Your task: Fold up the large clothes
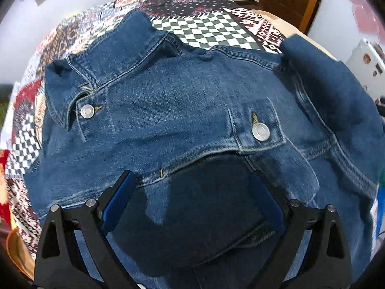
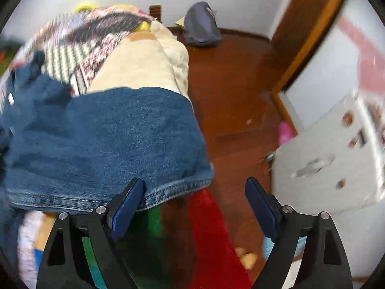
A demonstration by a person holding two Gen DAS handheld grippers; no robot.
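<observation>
A blue denim jacket (image 1: 182,110) lies front up on a patchwork bedspread (image 1: 207,29), collar at the far left, with two silver buttons showing. My left gripper (image 1: 192,183) is open just above the jacket's lower front, holding nothing. In the right wrist view a denim sleeve or hem (image 2: 108,144) hangs over the bed's right edge. My right gripper (image 2: 195,192) is open just off that hemmed edge, above the floor; its left finger (image 2: 130,204) is close beside the hem.
A beige blanket (image 2: 144,62) covers the bed's right side. A wooden floor (image 2: 228,84), a grey bag (image 2: 202,24), a white cabinet (image 2: 324,156), a door frame (image 2: 310,36) and a red and green mat (image 2: 192,236) lie to the right.
</observation>
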